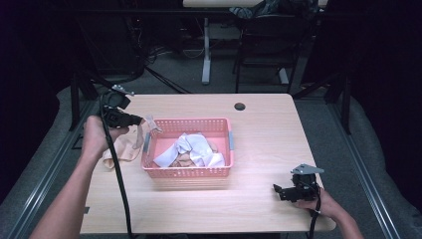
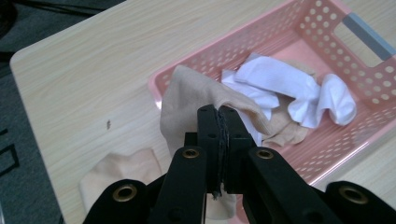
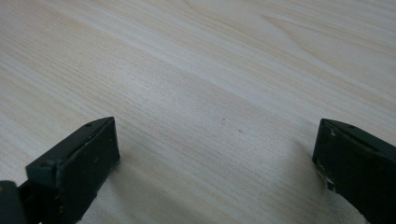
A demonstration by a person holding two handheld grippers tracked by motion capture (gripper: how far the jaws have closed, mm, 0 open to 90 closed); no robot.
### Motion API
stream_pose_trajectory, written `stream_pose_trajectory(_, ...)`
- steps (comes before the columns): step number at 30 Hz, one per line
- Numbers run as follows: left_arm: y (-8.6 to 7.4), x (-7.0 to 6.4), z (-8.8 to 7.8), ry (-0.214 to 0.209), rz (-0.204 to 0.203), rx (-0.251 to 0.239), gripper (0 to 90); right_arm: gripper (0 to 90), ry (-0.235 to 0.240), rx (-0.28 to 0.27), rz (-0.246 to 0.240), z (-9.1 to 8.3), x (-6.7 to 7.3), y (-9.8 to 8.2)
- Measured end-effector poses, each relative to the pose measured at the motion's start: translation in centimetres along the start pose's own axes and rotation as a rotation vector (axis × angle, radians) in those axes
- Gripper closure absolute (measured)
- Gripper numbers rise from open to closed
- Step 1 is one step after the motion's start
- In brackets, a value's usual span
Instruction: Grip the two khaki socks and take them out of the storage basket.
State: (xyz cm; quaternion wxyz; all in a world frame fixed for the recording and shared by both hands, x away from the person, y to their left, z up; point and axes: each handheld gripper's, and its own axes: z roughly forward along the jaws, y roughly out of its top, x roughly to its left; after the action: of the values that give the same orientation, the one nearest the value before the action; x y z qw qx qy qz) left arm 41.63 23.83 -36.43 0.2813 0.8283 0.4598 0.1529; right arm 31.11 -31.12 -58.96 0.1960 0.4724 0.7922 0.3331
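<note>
Left gripper (image 2: 218, 122) clamps a beige stocking (image 2: 196, 93) above the pink basket's (image 1: 186, 172) left rim, apparently sorting; right gripper (image 3: 215, 154) rests wide open, empty, near the table's (image 1: 268, 124) front-right corner.

High view overhead, gripper views close

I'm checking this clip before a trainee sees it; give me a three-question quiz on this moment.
1. True or false: the left gripper is shut on a beige sock.
2. What lies in the pink basket? A) white and beige socks B) cups C) tools
3. Fill in: the right gripper has its jaws ____ over bare table.

Key: 1 true; 2 A; 3 open.
</note>
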Motion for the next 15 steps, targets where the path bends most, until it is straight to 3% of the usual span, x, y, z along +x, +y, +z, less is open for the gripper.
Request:
stream_pose_trajectory(11,-2.2,2.8,-1.5,0.044,-0.06,-0.001,88.8,0.0,-0.005,0.0,0.003,0.0,0.0,0.0)
stream_pose_trajectory(15,-3.1,3.7,-2.1,0.119,-0.071,-0.016,88.8,0.0,-0.005,0.001,0.004,0.0,0.1,0.0)
